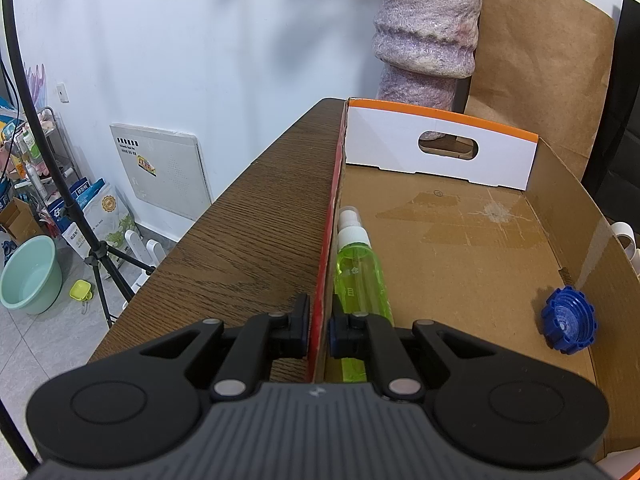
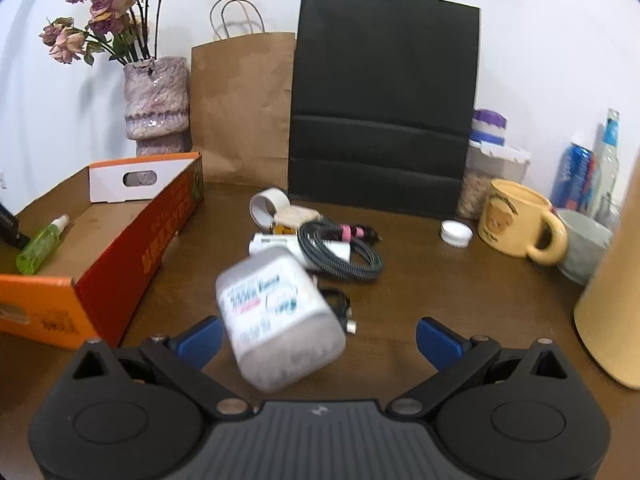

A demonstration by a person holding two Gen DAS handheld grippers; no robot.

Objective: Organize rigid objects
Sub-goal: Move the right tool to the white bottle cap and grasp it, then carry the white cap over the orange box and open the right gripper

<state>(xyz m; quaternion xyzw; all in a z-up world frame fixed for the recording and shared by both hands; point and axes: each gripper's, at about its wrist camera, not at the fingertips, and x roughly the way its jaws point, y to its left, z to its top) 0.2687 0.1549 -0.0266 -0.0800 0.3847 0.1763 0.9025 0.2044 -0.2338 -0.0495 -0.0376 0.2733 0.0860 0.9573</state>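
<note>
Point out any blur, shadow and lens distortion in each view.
Left wrist: sharp; a soft shadow falls on the wall, and the fisheye bows the table edge. Right wrist: the white bottle between the open right gripper jaws is smeared by motion; the mug is slightly soft.

A brown wooden table (image 1: pixel 256 216) set against a plain white wall (image 1: pixel 180 40)

Left of the table, a pale tiled floor (image 1: pixel 48 344) holds a black tripod (image 1: pixel 96 256), a mint basin (image 1: pixel 30 276) and printed bags (image 1: pixel 108 216); a white panel (image 1: pixel 160 172) leans on the wall beyond. At the table's back stand a brown paper bag (image 2: pixel 244 108) and a black bag (image 2: pixel 382 104).
</note>
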